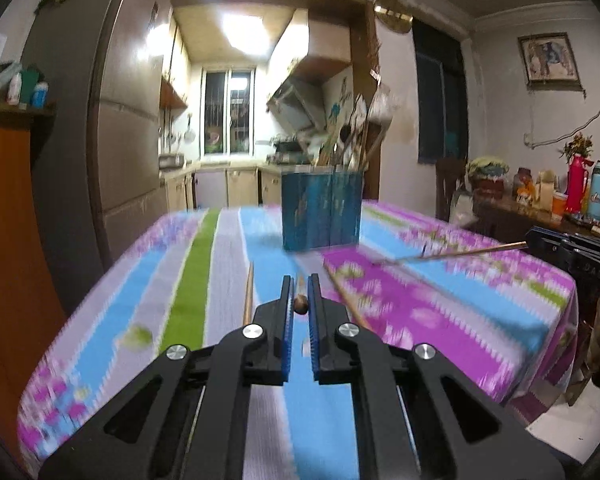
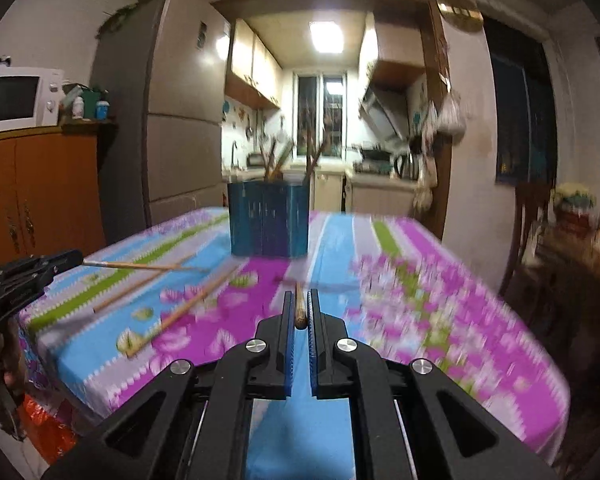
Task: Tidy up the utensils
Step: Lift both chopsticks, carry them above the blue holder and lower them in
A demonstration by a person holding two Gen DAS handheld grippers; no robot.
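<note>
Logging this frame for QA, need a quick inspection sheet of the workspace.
Surface: table under a striped floral cloth.
Job's things: blue holder with utensils upright in it; two loose chopsticks lying on the cloth.
Clutter: nothing seen on the table.
Claws: left claw shut on a chopstick; right claw shut on another chopstick.
Cables: wire on the far wall.
Surroundings: kitchen behind, fridge, microwave, sideboard with flasks.

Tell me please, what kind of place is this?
Probably a home dining area beside a kitchen: a table with a flowered cloth, a refrigerator, a microwave, and kitchen cabinets behind.
</note>
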